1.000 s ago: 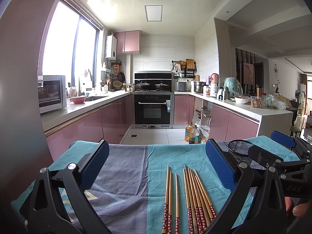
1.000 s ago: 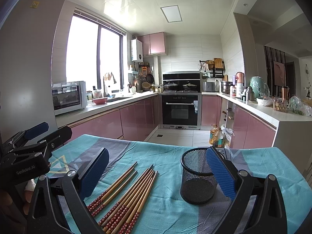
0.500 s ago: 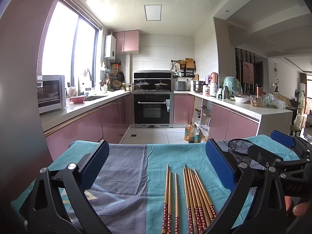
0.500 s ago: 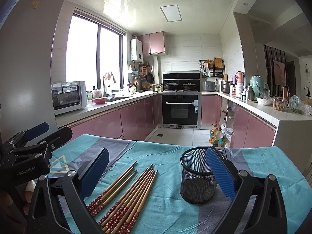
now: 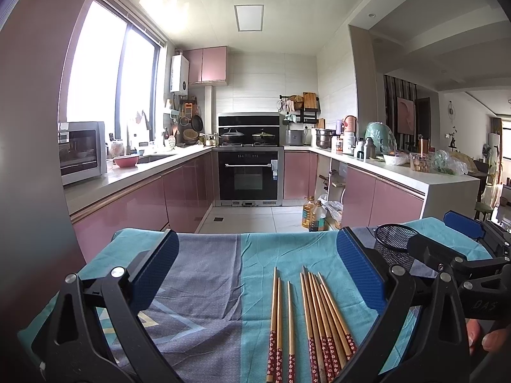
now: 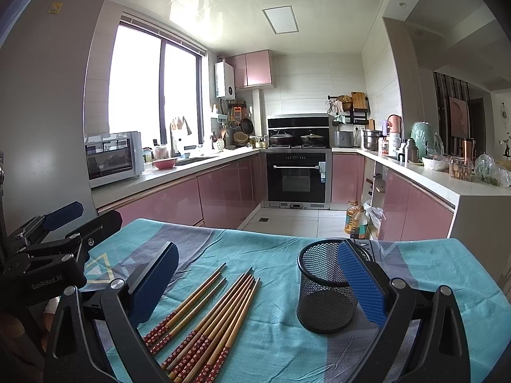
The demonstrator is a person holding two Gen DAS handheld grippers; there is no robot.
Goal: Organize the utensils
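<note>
Both tongs spread wide, nothing between the pads. Left tongs (image 5: 257,276) hover over the tabletop (image 5: 207,255), which is covered in a teal and grey-blue cloth; right tongs (image 6: 258,282) hover over the same cloth further right.

Chopsticks (image 6: 204,316) lie flat on the cloth in two loose groups: three on the left, a tighter bunch of about six on the right, the groups just apart. Wood shafts, light brown; the near ends are dark red with a small white flower print, the far ends taper to plain tips. In the left wrist view the chopsticks (image 5: 306,319) run near-to-far, roughly parallel, sitting between the left pads but below them, not touched. In the right wrist view they fan diagonally, tips pointing far-right.

Cup (image 6: 325,290): black wire mesh, round, upright, to the right of the chopsticks and clear of them. Right pad of the right tongs overlaps its rim in view; contact can't be told. In the left wrist view the cup (image 5: 394,239) is partly hidden behind the right tongs' frame.

A fingertip (image 5: 493,341) shows at the lower right edge of the left wrist view.

Background: kitchen, pink cabinets, oven at the far wall.
</note>
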